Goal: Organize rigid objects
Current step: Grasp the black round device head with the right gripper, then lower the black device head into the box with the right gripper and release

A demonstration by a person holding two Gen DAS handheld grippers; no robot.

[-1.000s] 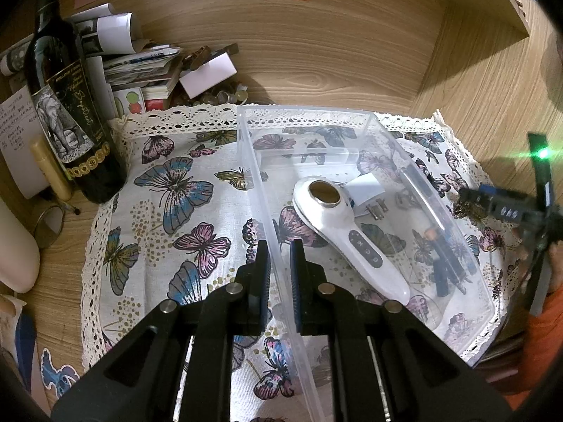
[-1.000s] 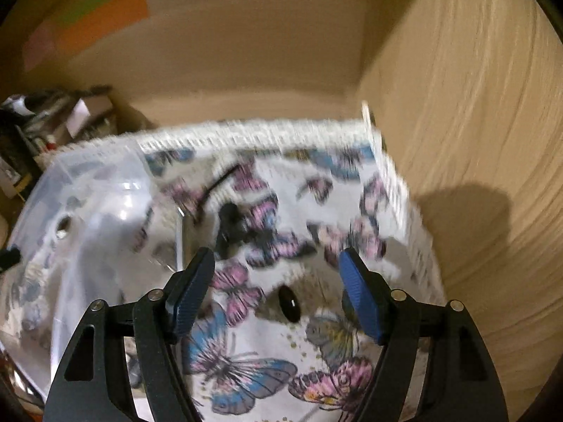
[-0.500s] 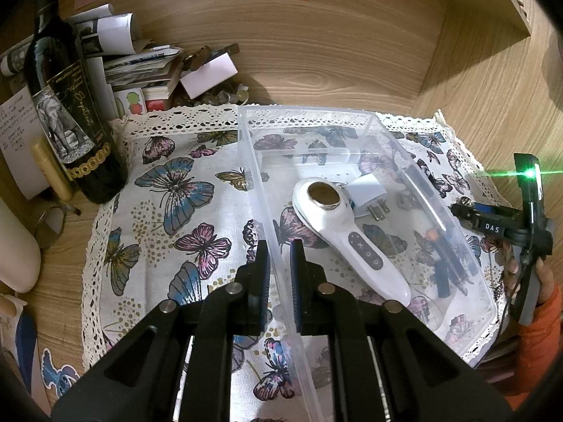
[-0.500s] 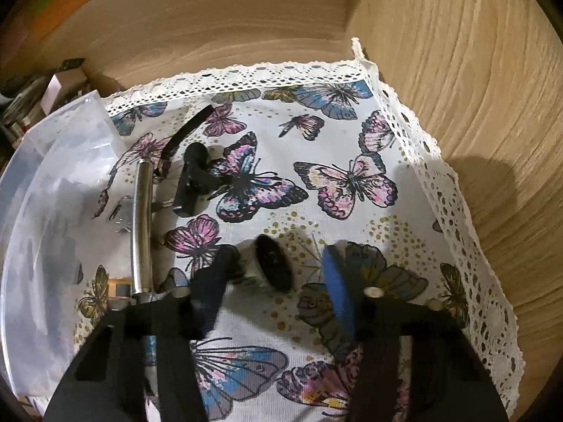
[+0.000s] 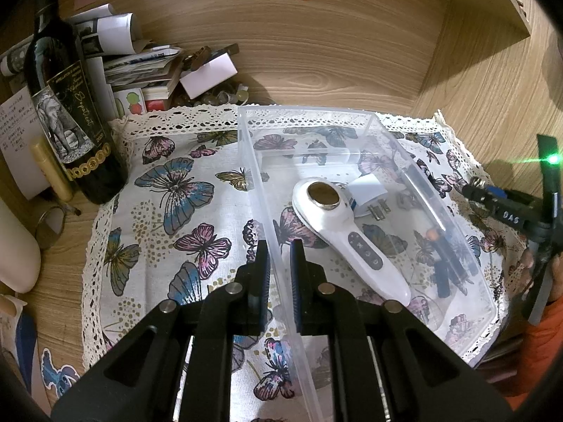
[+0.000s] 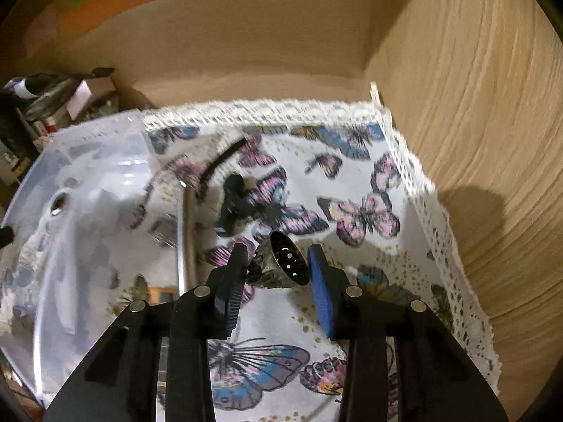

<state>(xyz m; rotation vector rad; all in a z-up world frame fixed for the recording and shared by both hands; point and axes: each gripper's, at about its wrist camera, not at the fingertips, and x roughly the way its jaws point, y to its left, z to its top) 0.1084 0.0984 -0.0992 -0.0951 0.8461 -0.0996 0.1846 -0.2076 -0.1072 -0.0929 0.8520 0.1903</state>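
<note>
Left wrist view: butterfly cloth (image 5: 169, 211) covers a wooden desk (image 5: 56, 267).

Clear glossy plastic bin (image 5: 355, 112); printed cloth mat (image 5: 183, 190), lace edge; wood-grain desk (image 5: 337, 56).

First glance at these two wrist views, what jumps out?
The right gripper, whose jaws have just been closing, pinches a small dark perforated metal piece above the butterfly cloth. The left gripper is clamped on the near wall of the clear plastic bin, where a white handheld device lies diagonally. A dark wine bottle stands at the cloth's far left corner.
</note>
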